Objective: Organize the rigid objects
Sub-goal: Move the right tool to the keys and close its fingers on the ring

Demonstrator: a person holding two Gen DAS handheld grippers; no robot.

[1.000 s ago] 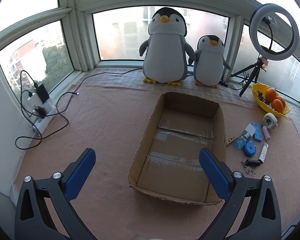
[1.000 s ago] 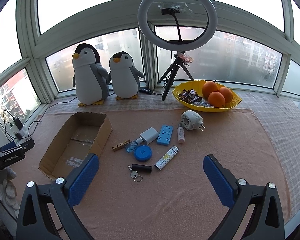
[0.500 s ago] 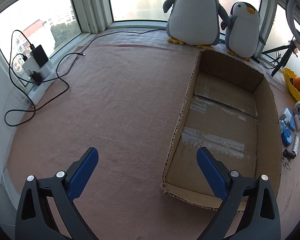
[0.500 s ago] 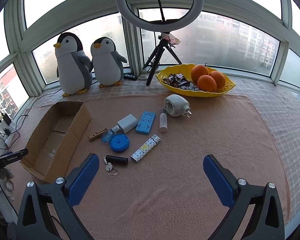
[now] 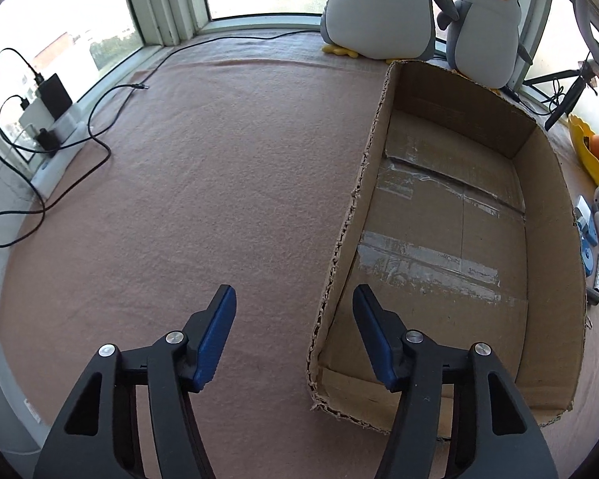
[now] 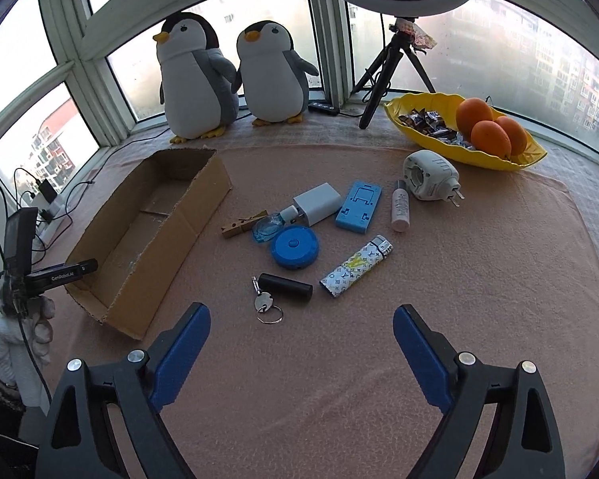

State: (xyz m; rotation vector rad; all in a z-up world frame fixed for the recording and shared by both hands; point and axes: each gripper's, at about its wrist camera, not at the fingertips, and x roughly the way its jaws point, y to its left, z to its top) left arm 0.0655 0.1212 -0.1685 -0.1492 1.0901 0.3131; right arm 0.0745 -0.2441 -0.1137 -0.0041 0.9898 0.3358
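Over the last second the left gripper (image 5: 293, 299) has dropped in close to the cardboard box (image 5: 451, 239), and its jaws have narrowed to straddle the box's near-left wall (right finger inside, left outside). The right gripper (image 6: 301, 319), jaws unchanged and wide apart, has advanced toward the black cylinder with a key ring (image 6: 285, 285) and the patterned lighter (image 6: 355, 265), which now sit nearer its fingers.

Matt, fuzzy pink cloth covers the tabletop (image 6: 479, 279). The box (image 5: 451, 239) is rough brown cardboard with torn edges and shiny tape strips. The clothespin (image 6: 243, 224) looks wooden, the lighter (image 6: 355, 266) glossy and printed, the key (image 6: 264, 302) metal, the fruit bowl (image 6: 531, 156) glossy yellow plastic
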